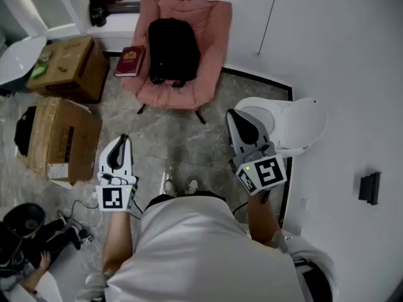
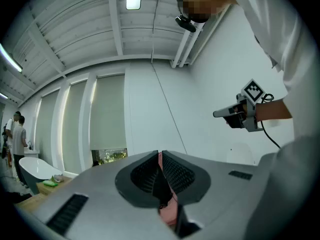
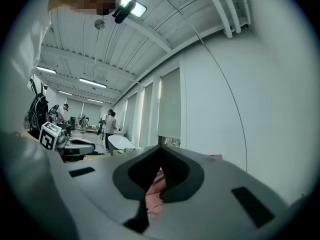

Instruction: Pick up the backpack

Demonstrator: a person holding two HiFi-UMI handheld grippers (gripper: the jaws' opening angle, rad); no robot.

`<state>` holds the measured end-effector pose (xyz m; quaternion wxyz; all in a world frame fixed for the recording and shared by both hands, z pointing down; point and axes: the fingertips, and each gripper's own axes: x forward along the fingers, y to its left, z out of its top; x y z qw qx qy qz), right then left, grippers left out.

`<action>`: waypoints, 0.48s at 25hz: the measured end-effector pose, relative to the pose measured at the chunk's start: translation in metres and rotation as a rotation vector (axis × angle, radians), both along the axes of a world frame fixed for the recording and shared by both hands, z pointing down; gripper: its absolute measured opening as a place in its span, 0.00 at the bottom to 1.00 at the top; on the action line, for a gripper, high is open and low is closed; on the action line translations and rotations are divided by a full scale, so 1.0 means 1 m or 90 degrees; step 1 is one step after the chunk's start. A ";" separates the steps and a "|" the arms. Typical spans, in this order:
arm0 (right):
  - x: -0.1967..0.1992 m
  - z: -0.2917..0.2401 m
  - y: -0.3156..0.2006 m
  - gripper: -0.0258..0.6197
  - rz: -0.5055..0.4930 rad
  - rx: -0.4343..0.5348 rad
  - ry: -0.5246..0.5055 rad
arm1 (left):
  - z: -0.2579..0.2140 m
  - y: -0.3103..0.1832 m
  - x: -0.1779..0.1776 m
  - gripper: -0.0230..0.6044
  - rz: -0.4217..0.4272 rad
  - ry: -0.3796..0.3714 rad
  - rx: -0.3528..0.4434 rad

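The black backpack [image 1: 171,50] lies on the seat of a pink chair [image 1: 211,30] at the top of the head view. My left gripper [image 1: 121,139] is held level over the floor, well short of the chair, its jaws shut and empty. My right gripper [image 1: 232,114] is level too, below and to the right of the chair, also shut and empty. In the left gripper view the jaws [image 2: 160,156] meet at the tips, with a strip of pink behind them. The right gripper view shows its jaws [image 3: 161,151] closed the same way.
A red book [image 1: 130,61] leans at the chair's left side. Two cardboard boxes [image 1: 63,137] [image 1: 69,65] stand at the left. A white rounded seat [image 1: 299,121] sits against the wall at the right. Cables [image 1: 75,231] trail on the floor at the lower left. People stand far off in the room.
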<state>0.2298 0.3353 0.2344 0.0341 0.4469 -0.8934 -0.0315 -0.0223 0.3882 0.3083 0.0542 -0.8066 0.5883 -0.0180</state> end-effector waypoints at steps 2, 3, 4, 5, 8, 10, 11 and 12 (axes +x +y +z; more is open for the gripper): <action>-0.001 0.000 0.000 0.07 -0.002 -0.001 0.001 | -0.001 0.000 0.000 0.10 -0.001 0.004 0.001; -0.002 0.000 0.001 0.07 -0.008 -0.004 -0.003 | -0.001 0.000 0.000 0.10 -0.001 0.006 0.000; -0.004 0.000 0.002 0.07 -0.020 -0.010 -0.012 | -0.001 0.000 0.000 0.10 -0.001 0.007 -0.002; -0.006 0.000 0.004 0.07 -0.034 -0.018 -0.027 | 0.000 0.000 -0.001 0.10 -0.001 0.008 -0.005; -0.006 0.000 0.008 0.07 -0.056 -0.031 -0.060 | 0.003 -0.001 0.001 0.10 0.003 0.007 -0.008; 0.001 0.004 0.005 0.07 -0.045 -0.030 -0.050 | 0.003 -0.004 0.006 0.10 0.005 0.007 -0.008; 0.005 0.007 0.003 0.07 -0.040 -0.032 -0.045 | 0.004 -0.005 0.008 0.10 0.005 0.008 -0.010; 0.009 0.010 0.001 0.07 -0.036 -0.036 -0.045 | 0.004 -0.007 0.011 0.10 0.005 0.009 -0.012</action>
